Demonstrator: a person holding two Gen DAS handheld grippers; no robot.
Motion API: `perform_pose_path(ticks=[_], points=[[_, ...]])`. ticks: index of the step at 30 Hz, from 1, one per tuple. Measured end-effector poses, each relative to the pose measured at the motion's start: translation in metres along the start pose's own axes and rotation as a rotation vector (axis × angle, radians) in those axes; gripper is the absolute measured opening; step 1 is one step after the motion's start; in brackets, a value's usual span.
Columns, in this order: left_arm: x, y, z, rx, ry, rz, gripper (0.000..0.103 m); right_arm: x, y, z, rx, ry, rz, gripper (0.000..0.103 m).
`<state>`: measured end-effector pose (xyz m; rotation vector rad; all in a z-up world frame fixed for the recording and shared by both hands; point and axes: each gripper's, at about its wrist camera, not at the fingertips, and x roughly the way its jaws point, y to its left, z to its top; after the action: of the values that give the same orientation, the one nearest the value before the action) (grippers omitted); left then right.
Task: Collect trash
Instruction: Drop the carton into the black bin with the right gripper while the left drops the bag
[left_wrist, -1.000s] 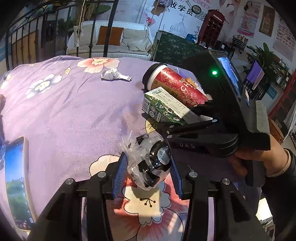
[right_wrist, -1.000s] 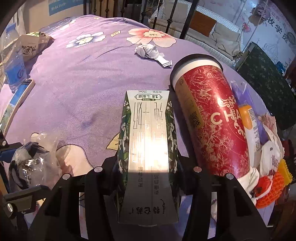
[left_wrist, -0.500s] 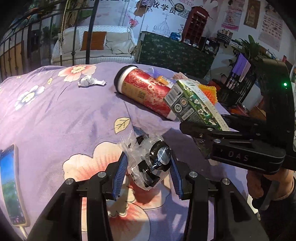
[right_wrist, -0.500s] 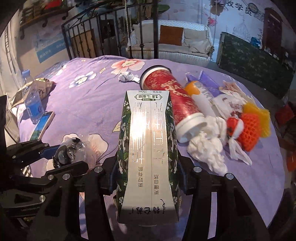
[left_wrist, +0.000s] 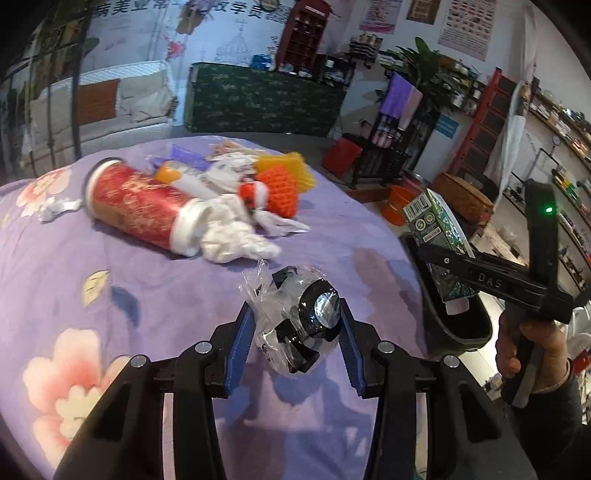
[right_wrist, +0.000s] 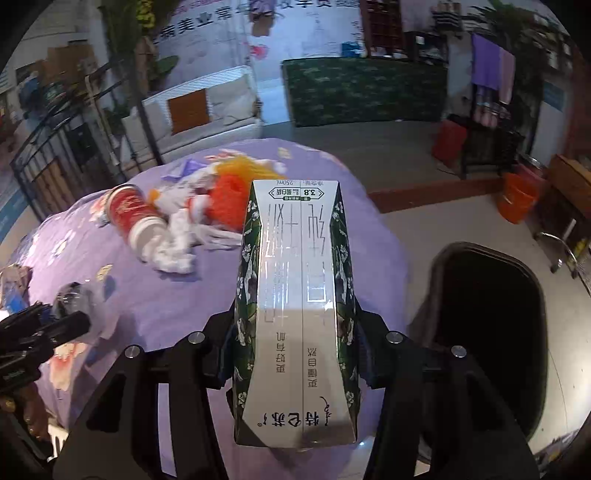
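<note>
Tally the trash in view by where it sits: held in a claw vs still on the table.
Held in a claw: 2 (carton, wrapped black item)
On the table: 6 (red cup, tube, white wad, orange net, yellow net, crumpled paper)
Total: 8

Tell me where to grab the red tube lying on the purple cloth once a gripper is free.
Grip the red tube across the middle of its round body, coming from above with the fingers either side of its length. It lies flat on the purple cloth, so the long sides are open, but white tissue crowds its capped end. Both grippers are full now.
</note>
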<state>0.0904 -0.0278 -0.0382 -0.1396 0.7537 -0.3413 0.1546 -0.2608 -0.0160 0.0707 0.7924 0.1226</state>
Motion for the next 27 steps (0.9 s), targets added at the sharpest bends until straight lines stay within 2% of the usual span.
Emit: perform_pose_path(ticks=[3,8,12,18,20,22,27], points=[[0.013,-0.018,0.005,0.029,0.015,-0.039,0.043,0.005,-0.049,-0.002,0.100,0.037,-0.103,0.051],[0.029,-0.044,0.012,0.058,0.034,-0.100,0.043,0.041,-0.127,-0.015,0.275,0.161,-0.190,0.051],[0.035,-0.071,0.016,0.122,0.034,-0.126,0.043,0.075,-0.175,-0.025,0.415,0.266,-0.170,0.051],[0.056,-0.103,0.023,0.178,0.087,-0.193,0.043,0.115,-0.203,-0.034,0.499,0.385,-0.174,0.051],[0.064,-0.114,0.024,0.194,0.108,-0.218,0.043,0.115,-0.210,-0.042,0.512,0.377,-0.163,0.056],[0.072,-0.127,0.024,0.217,0.126,-0.235,0.043,0.113,-0.211,-0.041,0.518,0.360,-0.175,0.069],[0.086,-0.155,0.024,0.271,0.160,-0.271,0.043,0.084,-0.201,-0.041,0.481,0.241,-0.219,0.070]])
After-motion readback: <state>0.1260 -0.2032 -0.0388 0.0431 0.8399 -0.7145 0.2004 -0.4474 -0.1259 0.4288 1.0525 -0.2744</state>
